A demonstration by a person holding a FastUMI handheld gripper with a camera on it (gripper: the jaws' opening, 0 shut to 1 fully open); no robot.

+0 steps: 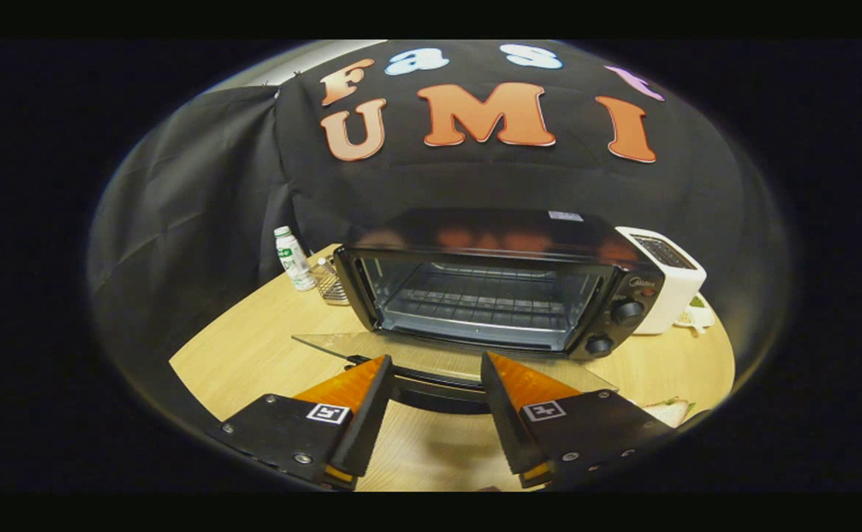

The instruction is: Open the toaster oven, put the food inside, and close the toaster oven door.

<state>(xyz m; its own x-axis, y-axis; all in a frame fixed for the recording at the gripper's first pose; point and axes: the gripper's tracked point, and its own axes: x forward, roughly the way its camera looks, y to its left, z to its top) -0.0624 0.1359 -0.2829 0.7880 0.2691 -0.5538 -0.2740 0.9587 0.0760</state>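
A black toaster oven stands on the round wooden table, straight ahead of the fingers. Its glass door lies folded down flat toward me, and the wire rack inside is bare. The door's dark handle runs across the gap between my fingertips. My gripper is open, its fingers spread wide on either side of the handle and pressing on nothing. A piece of food, pale with a bit of green, peeks out on the table just right of the right finger.
A white pop-up toaster stands against the oven's right side. Left of the oven are a small white bottle with a green label and a metal rack. Black cloth walls the booth behind the table.
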